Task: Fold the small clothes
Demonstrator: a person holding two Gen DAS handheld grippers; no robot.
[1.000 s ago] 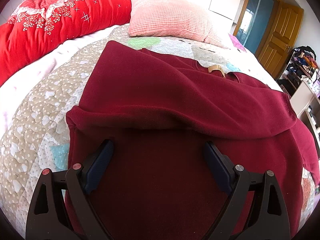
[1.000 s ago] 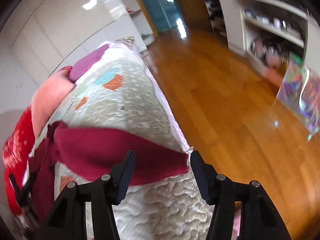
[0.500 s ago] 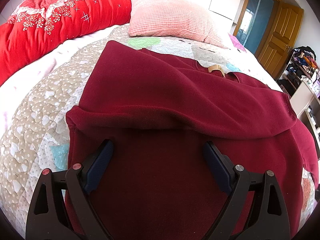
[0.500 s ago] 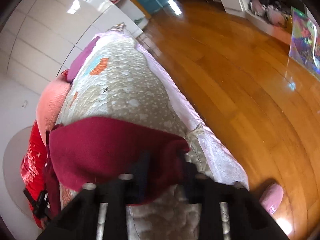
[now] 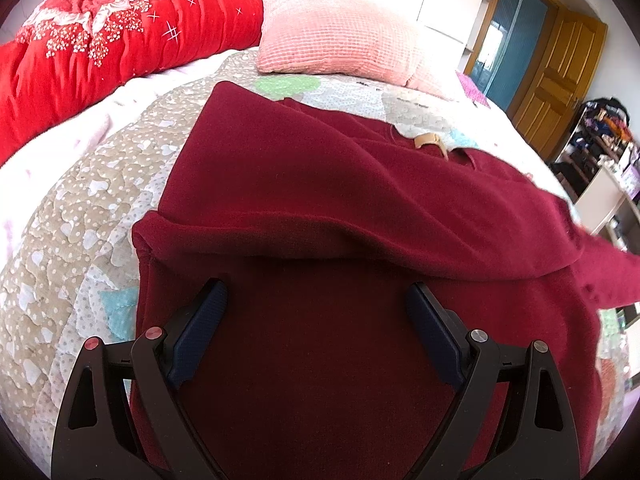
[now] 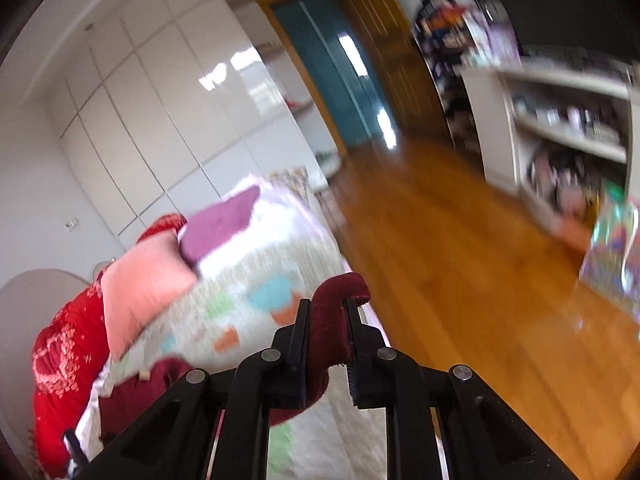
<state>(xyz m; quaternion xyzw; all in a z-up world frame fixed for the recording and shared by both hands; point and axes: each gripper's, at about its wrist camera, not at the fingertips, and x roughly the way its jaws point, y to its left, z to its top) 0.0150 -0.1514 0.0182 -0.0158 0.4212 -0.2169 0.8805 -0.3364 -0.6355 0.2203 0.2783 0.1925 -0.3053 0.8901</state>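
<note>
A dark red fleece garment (image 5: 304, 184) lies spread over the middle of the left wrist view, soft and matte, one thick layer folded across it in a rounded ridge. It rests on a quilted bedspread (image 5: 72, 216) with beige dotted patches and pastel shapes. The left gripper (image 5: 316, 320) sits low in the frame with its black arms and ribbed blue pads (image 5: 198, 332) spread wide over the cloth, gripping nothing. A small tan label (image 5: 430, 141) shows near the neckline, upper right of centre. A waffle-textured pink pillow (image 5: 340, 36) and a glossy red embroidered quilt (image 5: 112, 36) fill the top.

In the blurred right wrist view, the right gripper (image 6: 326, 320) has just been closing and now pinches a fuzzy red sleeve end (image 6: 340, 292), apparently a cuff, at lower centre, above the bed edge. Polished wood floor (image 6: 460, 260) runs to the right.
</note>
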